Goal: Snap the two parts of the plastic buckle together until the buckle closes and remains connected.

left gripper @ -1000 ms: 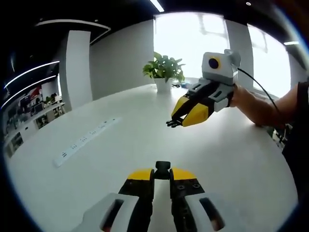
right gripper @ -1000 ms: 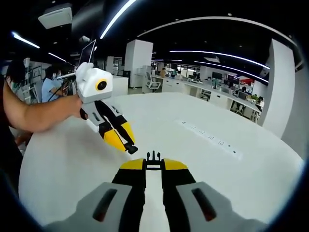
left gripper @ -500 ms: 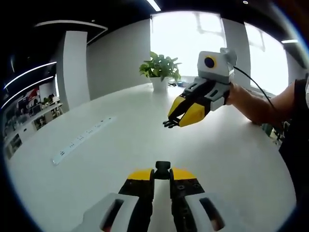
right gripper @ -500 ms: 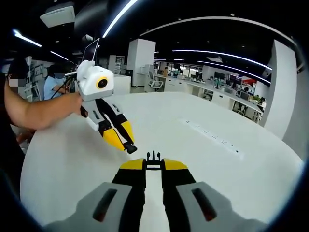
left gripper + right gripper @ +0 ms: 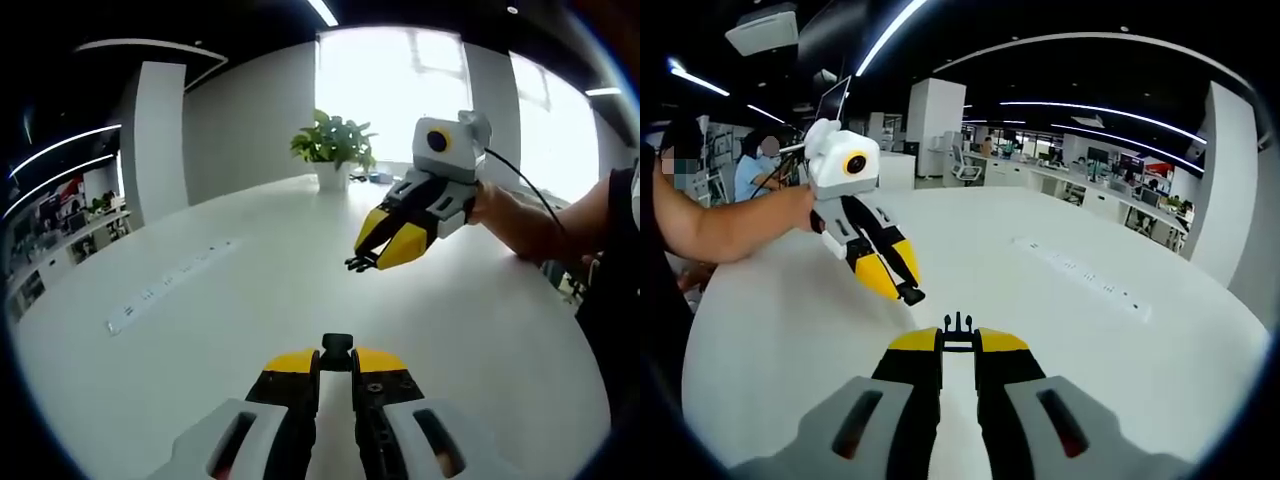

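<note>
Both hand-held grippers, left point(image 5: 337, 352) and right point(image 5: 958, 330), each pinch a black buckle half above the white counter point(image 5: 250, 290). We have drifted only slightly since a moment ago; the halves remain well apart, unjoined.

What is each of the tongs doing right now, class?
Left tongs: shut on a black buckle piece.
Right tongs: shut on the pronged buckle piece.

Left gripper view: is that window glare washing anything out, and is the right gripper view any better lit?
Left gripper view: the bright window is blown out behind the green potted plant, yet the black buckle part in the left claw stays sharp. Right gripper view: dim ceiling, evenly lit white table, fisheye bending at edges.
</note>
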A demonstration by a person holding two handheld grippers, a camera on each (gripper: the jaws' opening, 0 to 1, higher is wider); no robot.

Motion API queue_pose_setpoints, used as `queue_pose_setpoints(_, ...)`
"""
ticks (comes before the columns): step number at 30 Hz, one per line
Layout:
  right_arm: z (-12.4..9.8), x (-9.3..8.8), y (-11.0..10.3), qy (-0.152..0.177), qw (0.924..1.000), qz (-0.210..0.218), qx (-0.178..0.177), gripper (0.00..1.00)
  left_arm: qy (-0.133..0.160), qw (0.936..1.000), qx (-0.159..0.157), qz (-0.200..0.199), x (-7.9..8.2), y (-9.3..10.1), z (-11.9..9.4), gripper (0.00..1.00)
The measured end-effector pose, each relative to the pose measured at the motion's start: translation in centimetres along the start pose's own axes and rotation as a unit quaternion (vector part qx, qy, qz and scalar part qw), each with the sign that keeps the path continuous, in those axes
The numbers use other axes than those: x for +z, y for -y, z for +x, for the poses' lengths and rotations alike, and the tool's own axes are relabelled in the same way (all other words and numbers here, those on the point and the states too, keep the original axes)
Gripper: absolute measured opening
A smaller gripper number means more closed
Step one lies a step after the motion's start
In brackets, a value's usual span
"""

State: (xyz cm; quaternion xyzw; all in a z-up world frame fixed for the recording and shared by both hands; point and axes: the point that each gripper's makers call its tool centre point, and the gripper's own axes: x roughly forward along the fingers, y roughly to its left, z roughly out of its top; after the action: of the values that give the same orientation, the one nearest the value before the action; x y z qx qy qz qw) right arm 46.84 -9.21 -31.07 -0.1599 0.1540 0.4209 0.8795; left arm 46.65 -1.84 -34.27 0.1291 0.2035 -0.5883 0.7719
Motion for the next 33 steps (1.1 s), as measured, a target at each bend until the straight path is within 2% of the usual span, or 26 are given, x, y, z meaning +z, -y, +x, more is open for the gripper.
queue_pose_setpoints(13, -0.5, -0.3, -0.7, 0.000, 1.0000, -0.001, 0.004, 0.11, -0.002, 1.0000, -0.004, 0.006, 0.0, 0.8, 0.0, 0.10)
queue_pose_setpoints(18, -0.6, -0.5, -0.9, -0.001, 1.0000, -0.001, 0.005, 0.11, -0.001, 0.9999, 0.009, 0.007, -0.1, 0.4, -0.2, 0.10)
queue_pose_setpoints(33, -1.0, -0.7, -1.9, -0.002, 0.9999, -0.005, 0.009, 0.11, 0.005, 0.9999, -0.008, 0.008, -0.1, 2.0, -0.7, 0.10)
